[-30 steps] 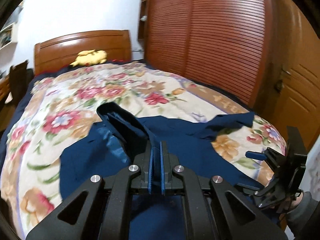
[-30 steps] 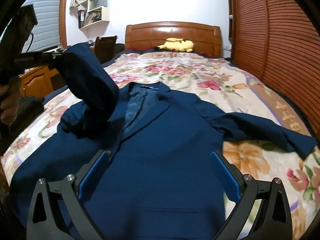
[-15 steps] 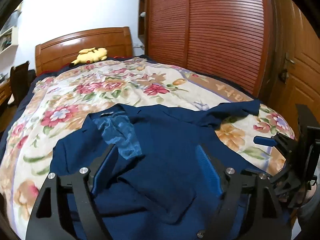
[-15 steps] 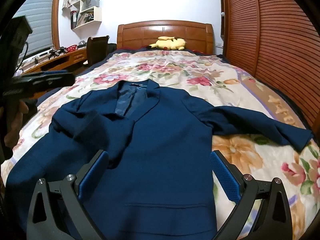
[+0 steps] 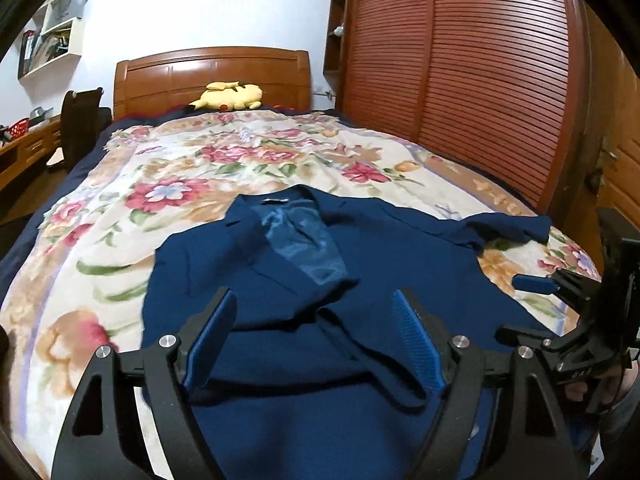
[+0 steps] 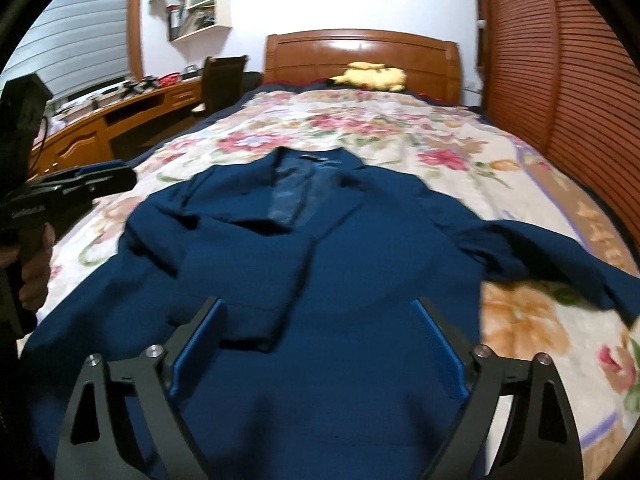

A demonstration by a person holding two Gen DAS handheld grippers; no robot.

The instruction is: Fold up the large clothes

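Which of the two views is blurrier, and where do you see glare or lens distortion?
Right wrist view: blurrier, the jacket and quilt smeared. Left wrist view: sharper, with glare on the headboard and sheen on the jacket lining. Both views: fisheye bends the wardrobe, with dark corners.

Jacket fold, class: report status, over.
Left tool open, empty; right tool closing, nothing gripped. Navy jacket flat on bed, one sleeve folded across. Nothing obstructing.

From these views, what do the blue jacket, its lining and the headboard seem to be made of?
Jacket: likely matte woven suit cloth, dull with soft folds. Lining: probably satin-like, paler with sheen. Headboard: apparently varnished wood, reddish-brown with glossy light reflections.
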